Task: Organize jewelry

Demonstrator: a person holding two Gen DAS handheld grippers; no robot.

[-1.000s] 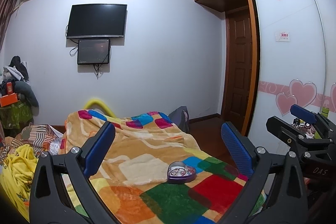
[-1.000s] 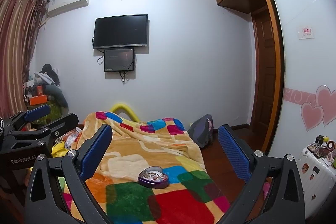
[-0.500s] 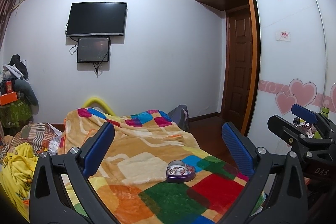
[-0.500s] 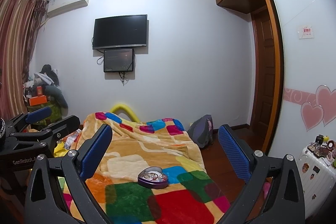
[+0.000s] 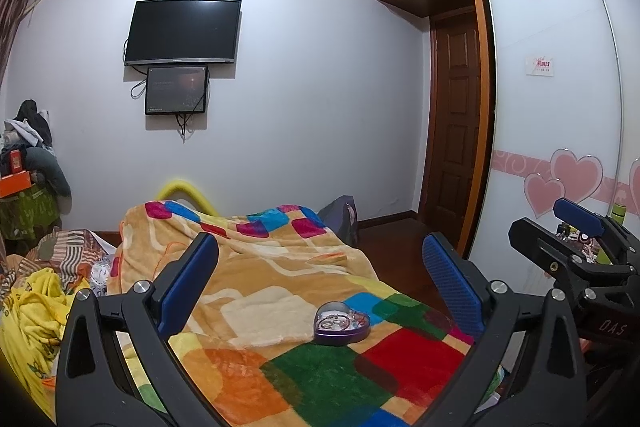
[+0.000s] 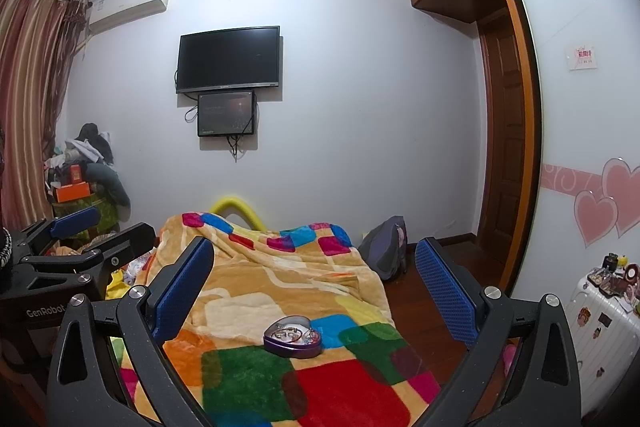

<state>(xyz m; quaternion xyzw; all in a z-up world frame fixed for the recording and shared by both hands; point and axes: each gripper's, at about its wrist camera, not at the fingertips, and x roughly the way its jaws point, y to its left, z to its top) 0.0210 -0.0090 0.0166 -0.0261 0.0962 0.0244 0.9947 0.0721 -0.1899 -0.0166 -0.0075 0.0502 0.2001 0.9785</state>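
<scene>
A purple heart-shaped tin (image 5: pixel 341 323) (image 6: pixel 293 337) lay lidless on the bed's bright patchwork blanket (image 5: pixel 280 291) (image 6: pixel 280 291), and everything else is placed from it. Inside the tin sat a tangle of small jewelry (image 5: pixel 338 319) (image 6: pixel 292 334), rings or bracelets by the look, too small to tell apart. The left gripper (image 5: pixel 320 283) hung above and short of the tin, jaws released and spread wide with nothing between them, so that the tin showed in the gap between the two blue pads (image 5: pixel 188 287). The right gripper (image 6: pixel 314 285) was held the same way, jaws released and empty, the tin again framed between its pads. In the left wrist view the right gripper (image 5: pixel 576 227) stood well to the right of the tin; in the right wrist view the left gripper (image 6: pixel 74 223) stood well to its left. Behind the tin, past the far end of the bed, a dark television (image 5: pixel 183 31) (image 6: pixel 229 59) hung on the white wall with a smaller screen (image 5: pixel 176 90) (image 6: pixel 226 112) just beneath it. To the right of the tin, across the wooden floor, stood a wardrobe with pink hearts (image 5: pixel 560 179) (image 6: pixel 604 199). A white suitcase (image 6: pixel 600 327) with stickers stood by the wardrobe, small items crowded on top.
</scene>
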